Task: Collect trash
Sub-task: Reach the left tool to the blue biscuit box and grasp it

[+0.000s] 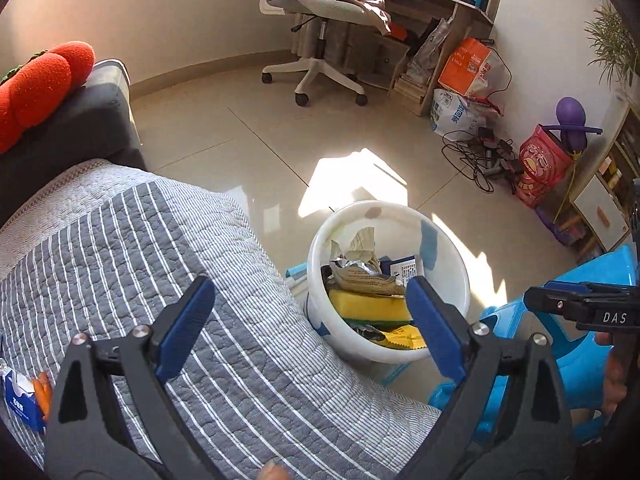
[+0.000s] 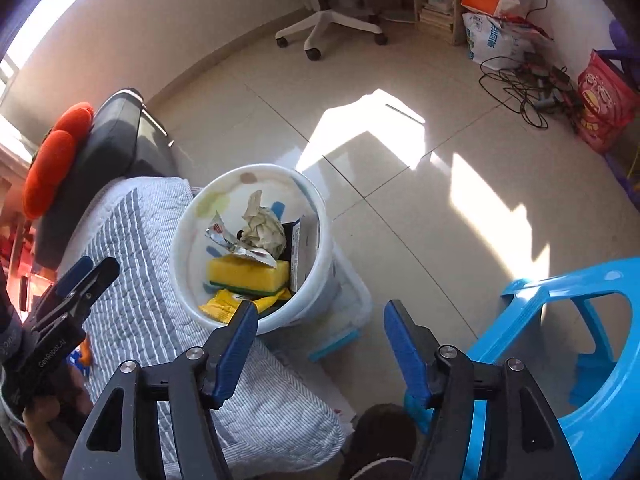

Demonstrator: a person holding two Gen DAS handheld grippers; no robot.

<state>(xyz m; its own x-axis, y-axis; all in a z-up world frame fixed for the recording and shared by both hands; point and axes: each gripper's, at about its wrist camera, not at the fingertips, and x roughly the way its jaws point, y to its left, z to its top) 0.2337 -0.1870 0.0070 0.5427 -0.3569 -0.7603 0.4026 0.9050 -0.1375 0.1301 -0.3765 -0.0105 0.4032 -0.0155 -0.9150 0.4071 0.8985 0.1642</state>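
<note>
A white bucket [image 1: 448, 280] [image 2: 186, 272] stands on the floor beside the sofa. It holds a yellow sponge [image 1: 368, 308] [image 2: 248, 274], a foil wrapper [image 1: 360, 274] [image 2: 236, 246], a crumpled paper [image 2: 262, 226], a yellow packet [image 1: 404, 338] [image 2: 226, 304] and a dark box [image 2: 300, 244]. My left gripper [image 1: 310, 286] hovers open above the sofa's edge and the bucket, with nothing between its blue pads. Open and empty too, my right gripper [image 2: 322, 308] hangs just right of the bucket, over the floor.
A grey striped quilt [image 1: 160, 260] covers the sofa, with an orange plush cushion [image 1: 40, 80] behind it. A blue plastic stool [image 2: 580, 340] stands at the right. A blue tissue box [image 1: 20, 400] lies on the quilt. An office chair [image 1: 320, 60], bags and cables [image 1: 476, 156] lie farther off.
</note>
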